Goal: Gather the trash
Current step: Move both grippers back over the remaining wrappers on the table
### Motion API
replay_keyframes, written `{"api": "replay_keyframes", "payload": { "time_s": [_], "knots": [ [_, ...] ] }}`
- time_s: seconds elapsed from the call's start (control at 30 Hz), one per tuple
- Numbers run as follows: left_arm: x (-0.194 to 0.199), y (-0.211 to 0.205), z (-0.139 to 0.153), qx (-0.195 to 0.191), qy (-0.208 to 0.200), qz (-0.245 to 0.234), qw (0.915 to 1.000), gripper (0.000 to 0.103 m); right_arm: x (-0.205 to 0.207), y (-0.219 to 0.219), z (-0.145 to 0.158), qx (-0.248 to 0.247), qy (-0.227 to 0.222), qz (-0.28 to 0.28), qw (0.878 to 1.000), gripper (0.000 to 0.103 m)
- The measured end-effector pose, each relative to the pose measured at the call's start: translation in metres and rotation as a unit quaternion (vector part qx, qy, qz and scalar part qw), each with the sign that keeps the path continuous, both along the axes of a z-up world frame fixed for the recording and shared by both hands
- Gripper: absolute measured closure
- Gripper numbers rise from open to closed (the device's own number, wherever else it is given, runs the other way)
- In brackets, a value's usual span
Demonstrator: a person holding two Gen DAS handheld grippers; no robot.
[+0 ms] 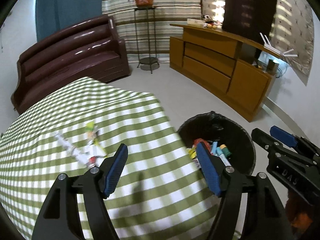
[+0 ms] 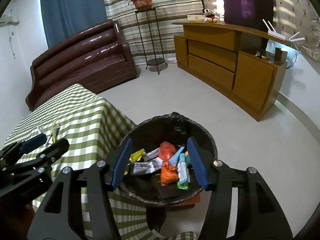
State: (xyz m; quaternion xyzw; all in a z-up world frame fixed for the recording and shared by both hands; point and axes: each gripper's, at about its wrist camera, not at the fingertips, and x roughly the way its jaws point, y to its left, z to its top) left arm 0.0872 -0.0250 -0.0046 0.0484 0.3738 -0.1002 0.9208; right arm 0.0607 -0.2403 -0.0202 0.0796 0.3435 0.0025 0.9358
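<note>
wrappers point(image 2: 160, 164) fill the black bin point(image 2: 208, 140) on the floor just right of the checked bench point(image 1: 140, 120), where a few scraps point(image 1: 90, 148) lie. right gripper point(image 2: 160, 160) hangs spread and empty over the bin; left gripper point(image 1: 162, 170) spread and empty above the bench edge.

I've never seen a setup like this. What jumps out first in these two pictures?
Two open pairs of blue-padded fingers fill the foreground: the right gripper hangs above a black trash bin full of colourful wrappers, empty-handed. The left gripper hovers over a green checked tablecloth where a few wrappers lie uncollected. Behind stand a glossy brown sofa and a potted plant on a tall wire stand.
</note>
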Motion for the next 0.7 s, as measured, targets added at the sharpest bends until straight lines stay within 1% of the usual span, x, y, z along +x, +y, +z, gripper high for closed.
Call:
{"api": "replay_keyframes", "payload": {
  "time_s": [0.1,0.17,0.27,0.37,0.47,0.6,0.7],
  "knots": [
    [-0.004,0.015,0.002,-0.001,-0.001,0.015,0.9999,0.034,-0.003,0.010,0.001,-0.003,0.000,0.006,1.000,0.045],
    [-0.008,0.027,0.003,-0.004,-0.001,0.026,0.9997,0.034,-0.006,0.018,0.002,-0.008,-0.004,0.009,1.000,0.039],
    [-0.013,0.044,0.005,-0.007,-0.001,0.041,0.9991,0.033,-0.009,0.032,0.003,-0.015,-0.007,0.015,1.000,0.035],
    [-0.017,0.059,0.005,-0.008,-0.002,0.054,0.9985,0.033,-0.012,0.044,0.003,-0.011,-0.007,0.019,1.000,0.031],
    [-0.019,0.078,0.005,-0.011,-0.001,0.066,0.9978,0.033,-0.012,0.057,0.004,-0.007,-0.008,0.028,1.000,0.030],
    [-0.023,0.101,0.003,-0.016,0.002,0.083,0.9964,0.033,-0.011,0.078,0.005,-0.020,-0.005,0.047,0.999,0.029],
    [-0.026,0.117,0.001,-0.019,0.005,0.096,0.9952,0.033,-0.011,0.097,0.006,-0.031,-0.006,0.060,0.998,0.025]
  ]
}}
